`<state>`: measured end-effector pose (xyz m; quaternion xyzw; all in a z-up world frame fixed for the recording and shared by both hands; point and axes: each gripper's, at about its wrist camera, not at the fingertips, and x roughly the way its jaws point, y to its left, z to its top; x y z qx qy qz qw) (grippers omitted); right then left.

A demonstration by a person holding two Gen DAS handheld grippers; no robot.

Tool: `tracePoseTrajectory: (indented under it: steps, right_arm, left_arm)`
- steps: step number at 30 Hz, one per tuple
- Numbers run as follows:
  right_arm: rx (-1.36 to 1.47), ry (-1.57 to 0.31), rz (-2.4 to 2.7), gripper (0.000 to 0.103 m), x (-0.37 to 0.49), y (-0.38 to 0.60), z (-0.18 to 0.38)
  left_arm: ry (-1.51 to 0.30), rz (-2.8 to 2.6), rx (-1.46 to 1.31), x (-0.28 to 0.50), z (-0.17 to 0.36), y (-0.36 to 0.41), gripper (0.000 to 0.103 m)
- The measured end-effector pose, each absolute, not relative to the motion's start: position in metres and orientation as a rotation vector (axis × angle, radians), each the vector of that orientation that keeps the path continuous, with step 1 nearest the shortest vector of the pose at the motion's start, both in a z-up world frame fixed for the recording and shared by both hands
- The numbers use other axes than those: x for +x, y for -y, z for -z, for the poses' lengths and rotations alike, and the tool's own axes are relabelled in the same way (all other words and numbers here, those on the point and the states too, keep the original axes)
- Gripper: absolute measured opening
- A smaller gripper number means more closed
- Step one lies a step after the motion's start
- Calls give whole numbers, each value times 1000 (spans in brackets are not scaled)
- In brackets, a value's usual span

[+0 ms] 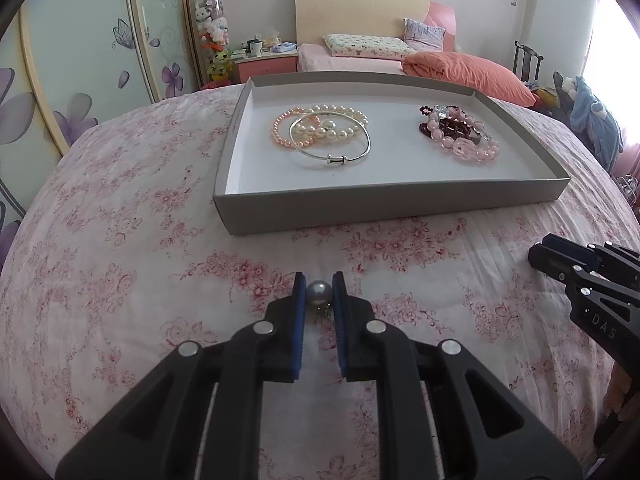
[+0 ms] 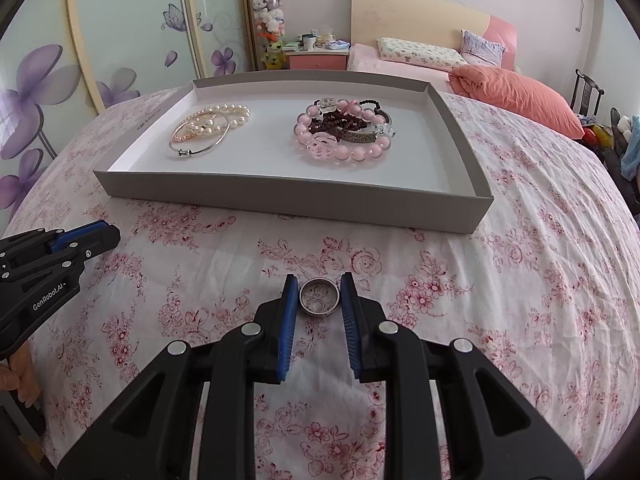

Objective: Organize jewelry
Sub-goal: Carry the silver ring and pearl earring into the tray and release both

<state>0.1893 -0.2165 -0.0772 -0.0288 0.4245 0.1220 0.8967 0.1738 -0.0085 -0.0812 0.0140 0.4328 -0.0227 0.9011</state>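
Your tray holds pearl bracelets and pink beads; left gripper pinches a pearl, right gripper a ring.

Between the left tool's pads, the grey pearl hides most of a small metal piece hanging behind it, too small to identify. To its right, the right tool is cut off by the picture's edge, its fingertips seen side-on, so their gap cannot be read there. Ahead of the right tool, in the tray, dark red beads and a metal plate lie tangled under the pink bead bracelet; how many pieces there are cannot be told. The bedside clutter far beyond is too small to name.
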Motion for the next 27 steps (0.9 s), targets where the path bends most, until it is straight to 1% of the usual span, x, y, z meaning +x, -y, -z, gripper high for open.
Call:
tracePoseTrajectory:
  steps: [12, 27]
  right_arm:
    - [-41, -831, -254, 23, 183, 217, 65]
    - [-25, -714, -258, 23, 172, 215, 33]
  left_arm:
    - [-879, 53, 8, 170, 77, 9, 14]
    - [-768, 50, -2, 157, 49, 10, 14]
